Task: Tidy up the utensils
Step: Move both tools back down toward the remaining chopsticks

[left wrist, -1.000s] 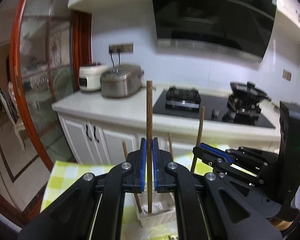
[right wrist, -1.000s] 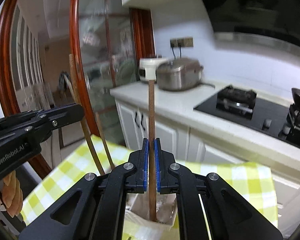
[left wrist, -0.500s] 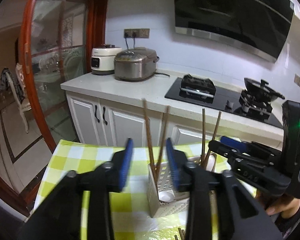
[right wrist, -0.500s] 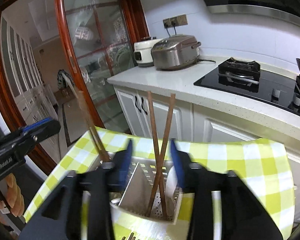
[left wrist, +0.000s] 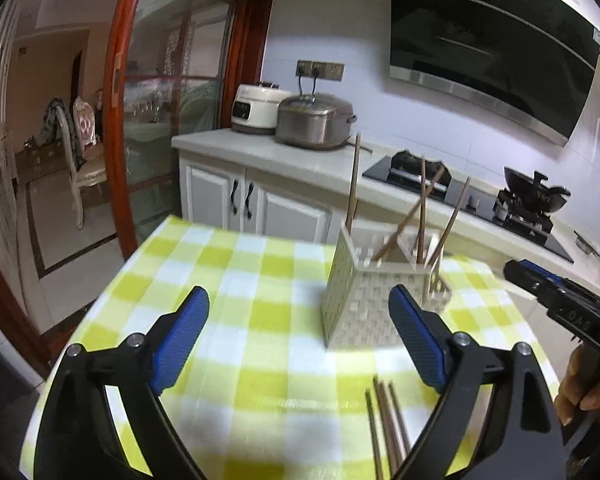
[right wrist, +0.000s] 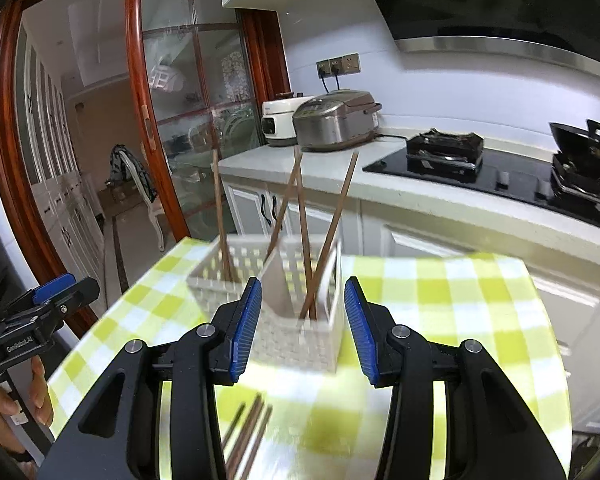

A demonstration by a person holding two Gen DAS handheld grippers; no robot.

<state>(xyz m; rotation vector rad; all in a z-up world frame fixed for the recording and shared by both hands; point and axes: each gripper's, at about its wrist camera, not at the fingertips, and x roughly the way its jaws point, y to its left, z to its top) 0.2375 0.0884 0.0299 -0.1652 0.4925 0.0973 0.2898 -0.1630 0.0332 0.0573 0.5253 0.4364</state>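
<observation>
Left gripper (left wrist: 298,336) is hovering above the surface (left wrist: 228,272), its blue-padded fingers (left wrist: 180,334) spread wide and holding nothing. Right gripper (right wrist: 302,330) is likewise hanging with its fingers (right wrist: 246,326) spread and empty, the caddy showing in the gap between them.

Caddy (left wrist: 360,300), a white perforated box with inner dividers, is standing upright on the yellow-green checked cloth (left wrist: 220,360) covering the surface. Four chopsticks (left wrist: 422,210) are standing in it: one near-vertical at the left corner, the others leaning and crossing each other in a neighbouring compartment. Right wrist view is showing the same, one stick apart in the left compartment, three crossing in the nearer one.

Loose chopsticks (left wrist: 384,420), a few lying side by side and touching, are resting flat on the cloth just in front of the caddy, near the left gripper's right finger. Exact count is blurring out.

Behind the surface: counter (right wrist: 340,168) carrying two cookers (right wrist: 336,120), and a black hob (right wrist: 500,180) with a wok (right wrist: 584,148).
</observation>
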